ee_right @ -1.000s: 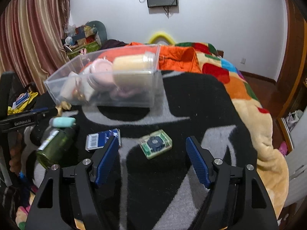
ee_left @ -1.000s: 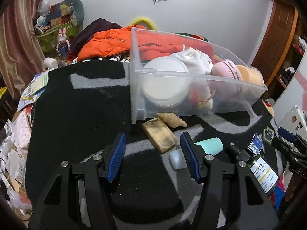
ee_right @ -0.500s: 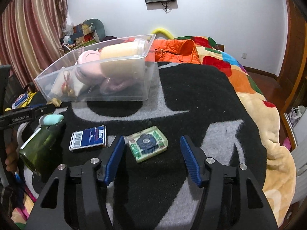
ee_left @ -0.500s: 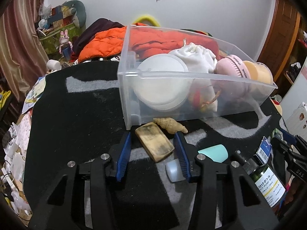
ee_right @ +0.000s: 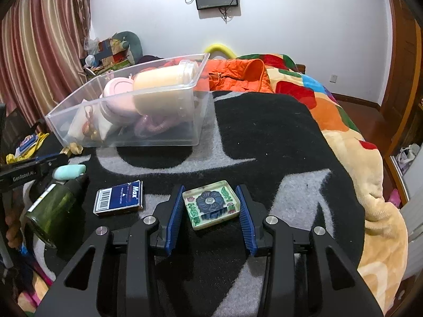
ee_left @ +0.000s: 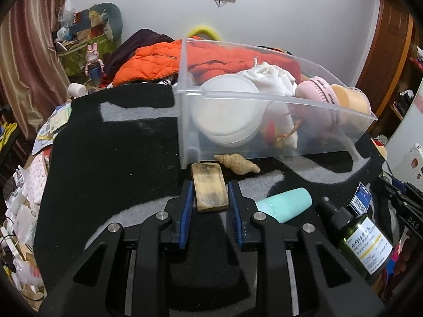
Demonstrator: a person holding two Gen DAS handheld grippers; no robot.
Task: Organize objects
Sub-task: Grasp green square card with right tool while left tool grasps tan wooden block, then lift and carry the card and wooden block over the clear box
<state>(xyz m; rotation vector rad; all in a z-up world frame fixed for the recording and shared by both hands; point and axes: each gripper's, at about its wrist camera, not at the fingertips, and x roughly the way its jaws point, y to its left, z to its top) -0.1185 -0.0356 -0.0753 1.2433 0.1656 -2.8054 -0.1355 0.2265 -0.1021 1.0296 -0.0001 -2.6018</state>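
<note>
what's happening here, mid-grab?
Yes, two grabs at once. A person works a gripper in each hand over a black and grey blanket. The left gripper is closing on a tan block lying just in front of the clear bin. The right gripper is closing on a flower tile. Both things are between the jaws and not yet lifted. The bin already holds several things; a shell, blue box and green bottle are outside it.

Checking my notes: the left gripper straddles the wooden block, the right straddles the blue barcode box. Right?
Not quite. The left gripper does straddle the wooden block, but the right wrist view shows the right gripper straddling the clear flower-patterned block; the blue barcode box lies beside it.
</note>
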